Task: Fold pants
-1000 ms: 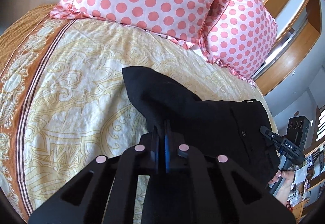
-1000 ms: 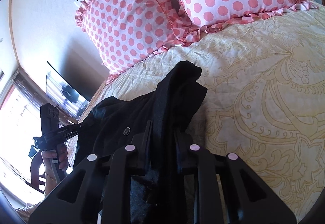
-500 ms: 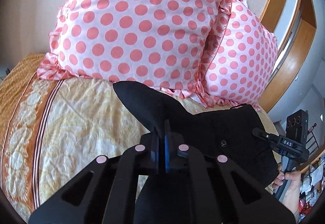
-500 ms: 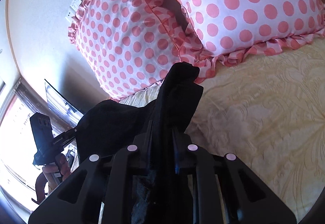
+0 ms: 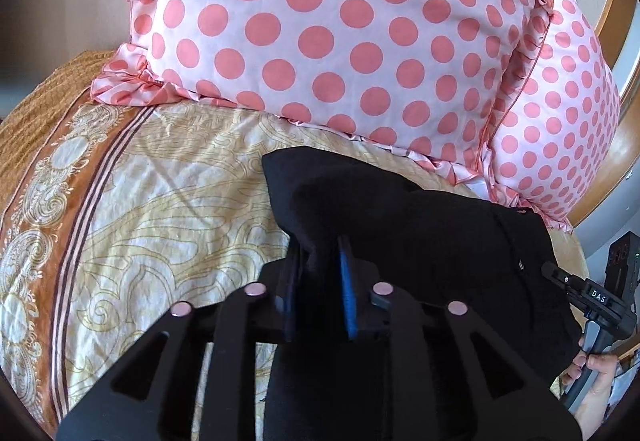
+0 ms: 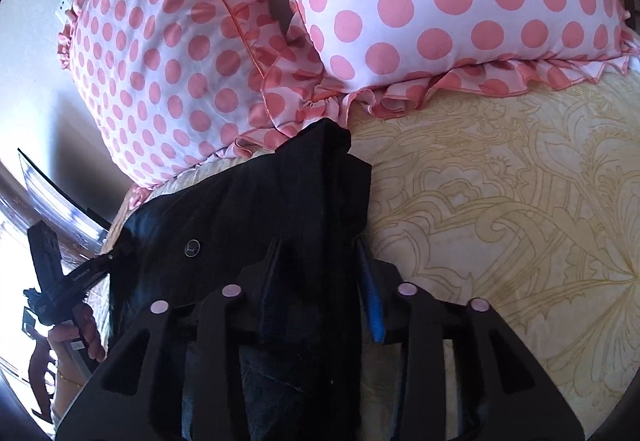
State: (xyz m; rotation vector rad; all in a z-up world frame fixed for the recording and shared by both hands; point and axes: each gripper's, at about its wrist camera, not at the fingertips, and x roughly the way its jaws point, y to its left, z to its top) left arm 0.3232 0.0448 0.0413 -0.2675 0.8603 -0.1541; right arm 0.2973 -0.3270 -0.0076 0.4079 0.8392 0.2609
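The black pants (image 5: 424,233) lie on the bed, spread toward the pillows. My left gripper (image 5: 318,269) has its jaws parted, with a fold of black cloth lying loosely between the blue pads. In the right wrist view the pants (image 6: 256,213) show a small round button. My right gripper (image 6: 318,265) also has its jaws spread wide around a ridge of the cloth. Each gripper shows in the other's view, hand-held at the pants' far edge: the right one (image 5: 592,301) and the left one (image 6: 68,277).
Two pink polka-dot pillows (image 5: 340,33) stand right behind the pants, also in the right wrist view (image 6: 440,1). A cream patterned bedspread (image 5: 152,209) with an orange border covers the bed. A wooden frame (image 5: 616,17) rises at the right.
Both grippers carried the pants' edge toward the pillows and down onto the bed. Both sets of jaws, shut on the cloth before, have opened.
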